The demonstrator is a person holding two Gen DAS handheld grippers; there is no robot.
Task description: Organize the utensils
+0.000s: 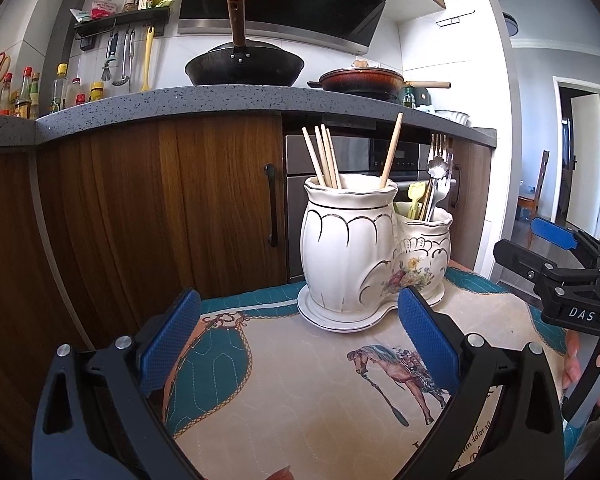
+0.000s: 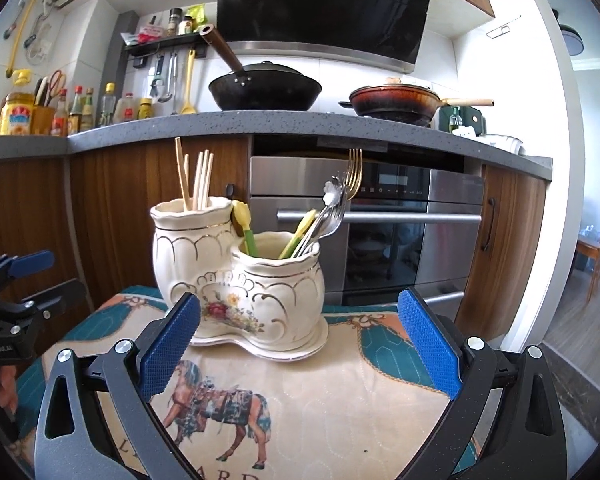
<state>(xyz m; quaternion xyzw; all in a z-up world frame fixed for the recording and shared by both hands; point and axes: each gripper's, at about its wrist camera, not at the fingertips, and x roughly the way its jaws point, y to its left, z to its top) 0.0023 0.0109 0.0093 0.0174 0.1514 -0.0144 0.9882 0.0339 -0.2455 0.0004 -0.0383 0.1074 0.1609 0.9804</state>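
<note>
Two joined ceramic holder [image 2: 240, 280] cups ahead of me on the horse-print cloth [image 2: 320, 400]; taller left cup, chopsticks [image 2: 198, 178]; lower right cup, green-yellow tools [image 2: 247, 226], spoons and forks [image 2: 340, 196]; my left gripper [image 1: 298, 344] wide and empty, right gripper [image 2: 298, 344] likewise; only my right view looks into the low cup.

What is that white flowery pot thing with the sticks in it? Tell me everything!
The utensil holder looks like glossy white ceramic with gold trim and painted flowers. Its taller cup and shorter cup are joined, standing upright on a matching saucer on the quilted mat. Chopsticks fill the taller cup; forks and yellow-green utensils fill the shorter. Neither gripper touches it.
</note>
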